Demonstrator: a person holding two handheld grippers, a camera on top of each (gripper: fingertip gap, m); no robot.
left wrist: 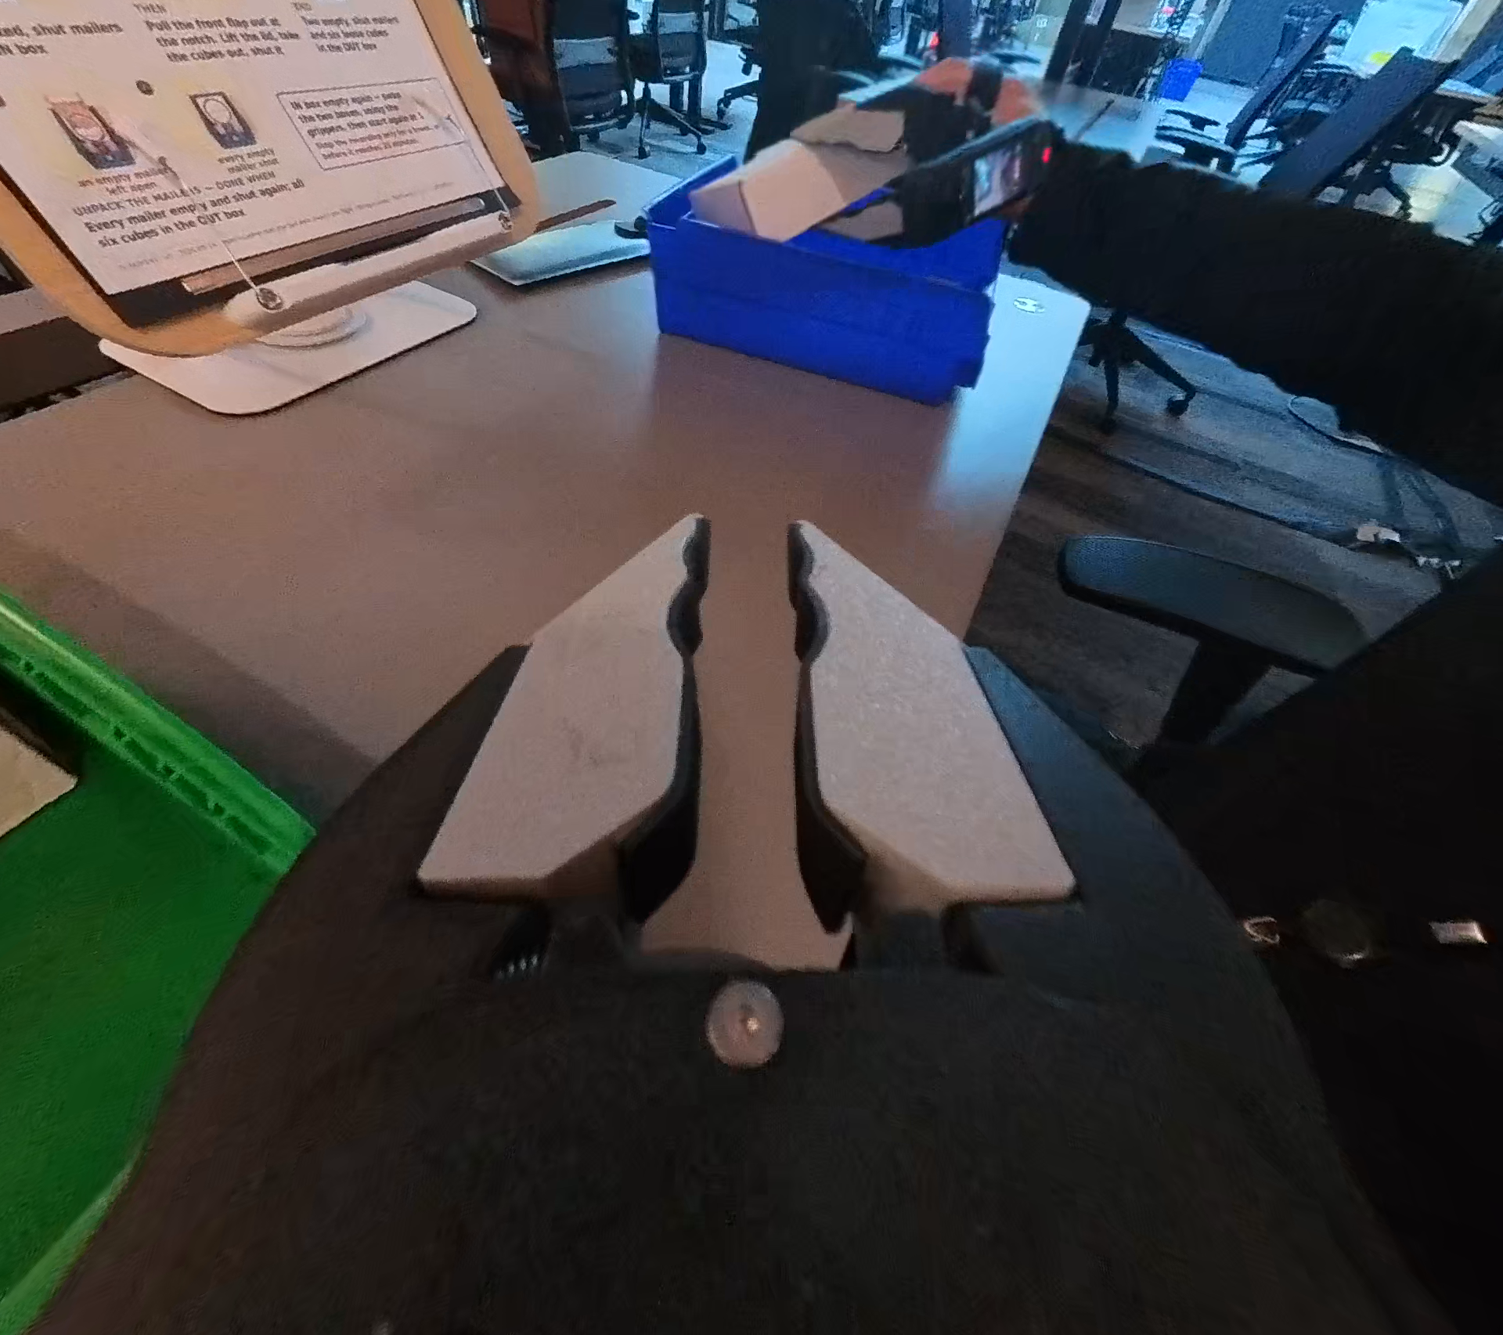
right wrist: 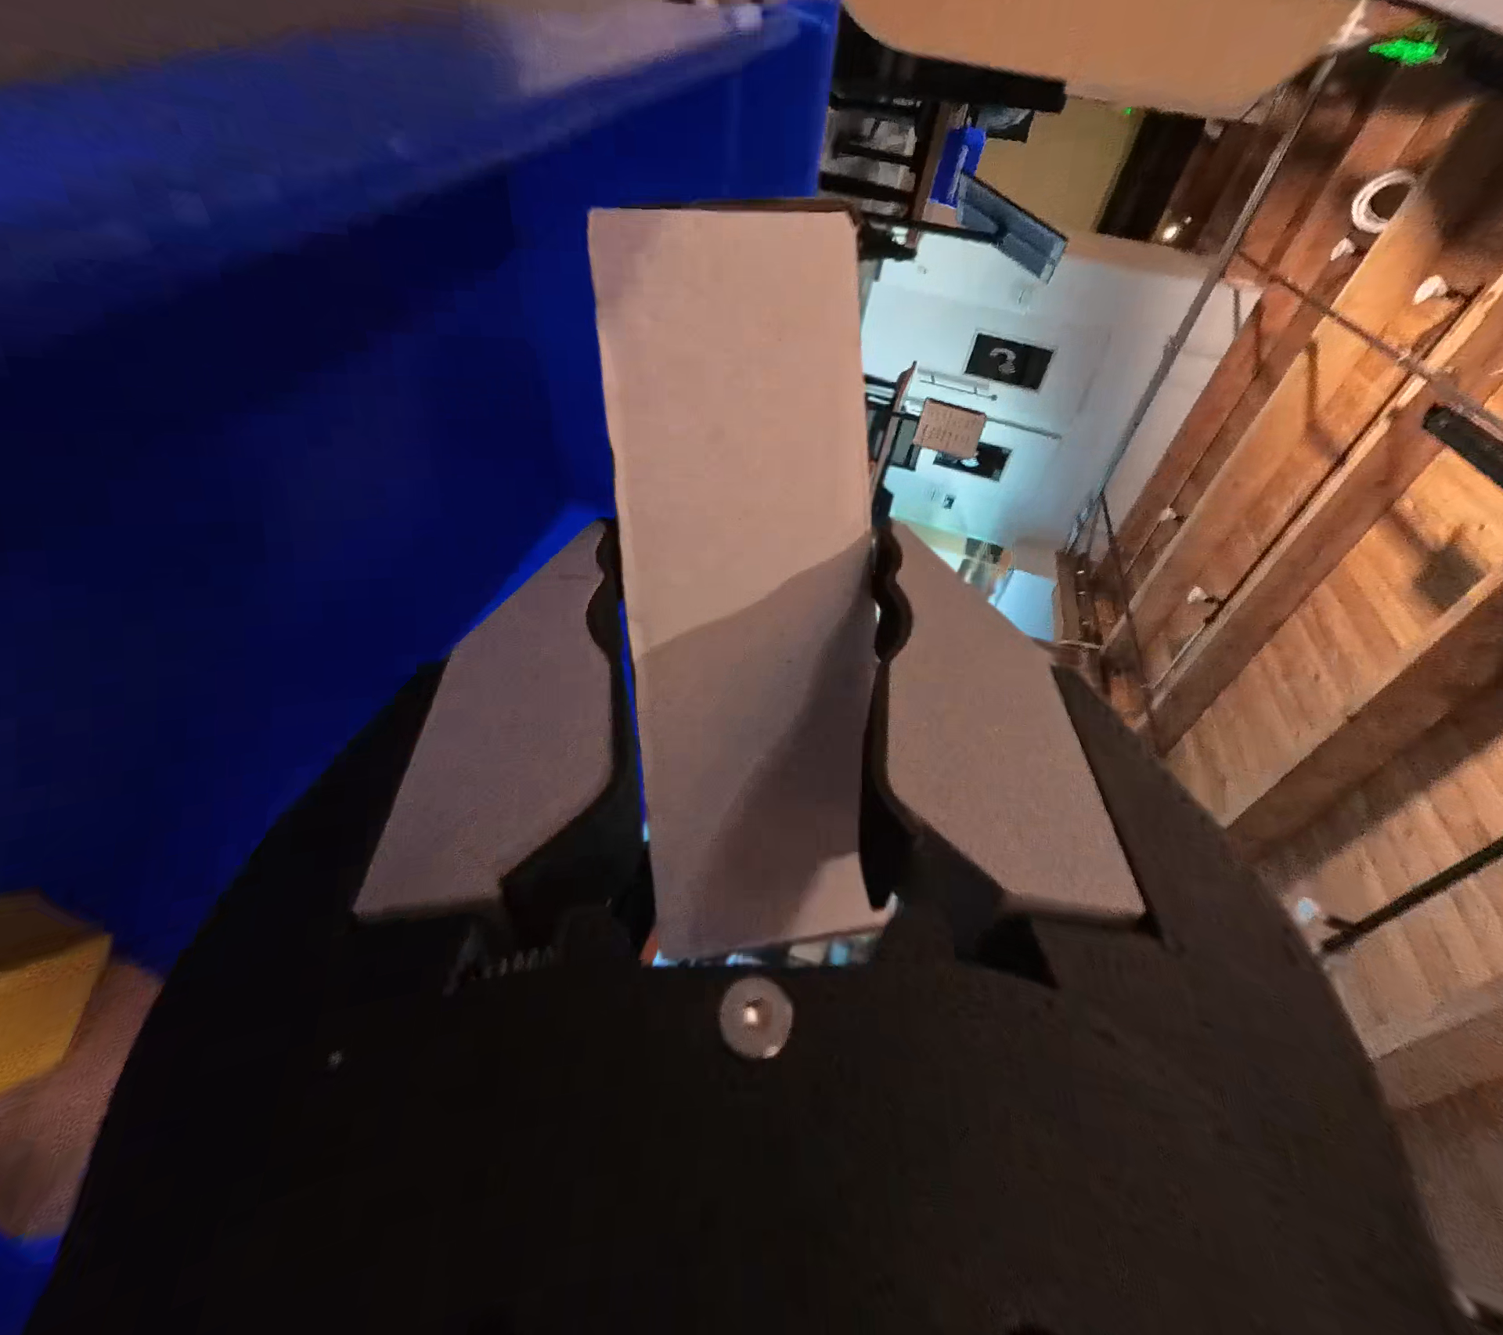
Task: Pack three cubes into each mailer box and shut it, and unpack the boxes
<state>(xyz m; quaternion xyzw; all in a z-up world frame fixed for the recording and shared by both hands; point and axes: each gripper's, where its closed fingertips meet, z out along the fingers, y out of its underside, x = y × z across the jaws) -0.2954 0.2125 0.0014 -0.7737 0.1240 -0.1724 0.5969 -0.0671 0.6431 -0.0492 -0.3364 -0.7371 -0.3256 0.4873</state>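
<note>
The green bin (left wrist: 122, 930) is cut off by the left edge, the blue bin (right wrist: 325, 320) is motion-blurred, its contents are largely hidden, and the mailer box (right wrist: 732, 482) is partly concealed between the jaws.

Desk: brown top (left wrist: 504, 482), right edge running beside an office chair.
Blue bin: (left wrist: 821, 312) near the far right corner.
Green bin: (left wrist: 122, 889) at the near left edge.
Stand: white base (left wrist: 268, 360) at the far left.
Flat grey slab: (left wrist: 569, 238) at the far edge, between stand and blue bin.
</note>
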